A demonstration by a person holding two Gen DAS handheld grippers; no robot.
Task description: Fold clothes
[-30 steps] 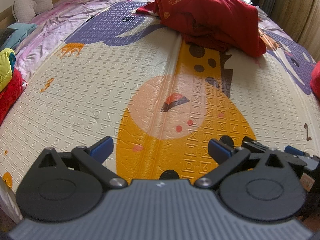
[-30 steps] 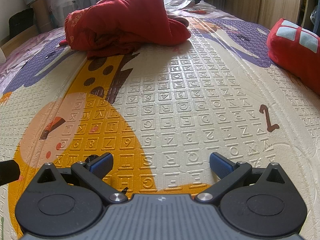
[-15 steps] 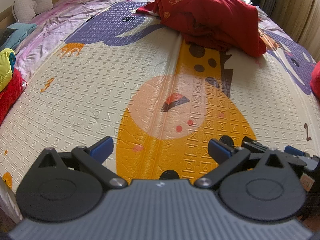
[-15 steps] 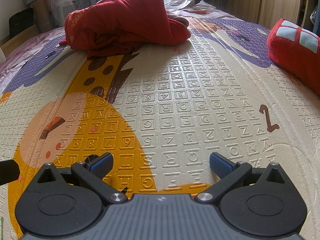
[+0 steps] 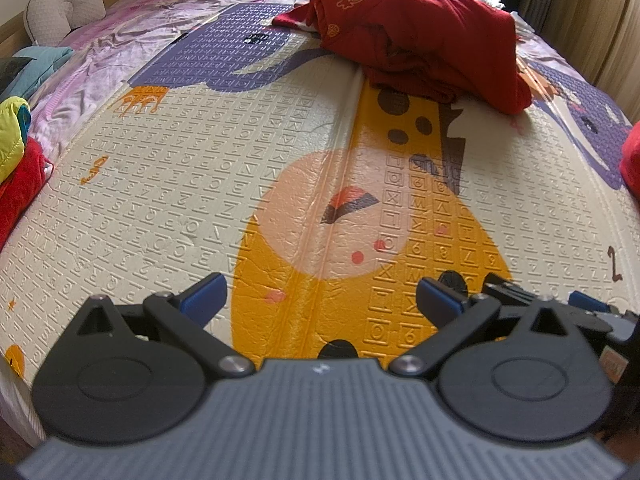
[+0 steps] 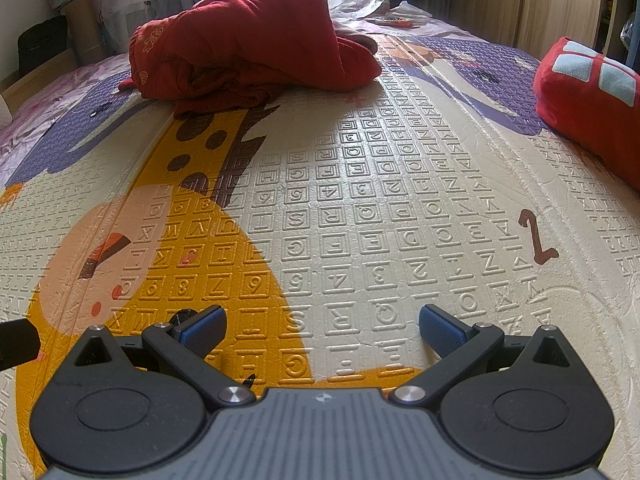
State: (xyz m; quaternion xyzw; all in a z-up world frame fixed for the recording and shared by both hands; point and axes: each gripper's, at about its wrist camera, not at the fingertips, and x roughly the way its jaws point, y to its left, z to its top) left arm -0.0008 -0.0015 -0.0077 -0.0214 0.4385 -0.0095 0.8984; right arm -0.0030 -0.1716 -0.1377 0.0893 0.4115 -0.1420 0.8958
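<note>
Embossed foam play mat (image 5: 168,184), cream with an orange giraffe print, taken as landmark.

Near edge of mat: left gripper (image 5: 320,298) and right gripper (image 6: 322,330), blue-padded fingers spread wide on each, nothing held. Part of the right gripper is seen beside the left one.

Middle of mat: bare; nothing is placed between grippers and garment.

Far end of mat: crumpled red garment with gold motifs (image 5: 416,36), unfolded, resting on the mat.

Right edge of mat: red cushion with pale blue patches (image 6: 588,96), cut off by the frame.

Left of mat: yellow and red clothing (image 5: 14,160), partly cut off; grey pillow (image 5: 64,8) beyond.

No change from the earlier frames is noted.
</note>
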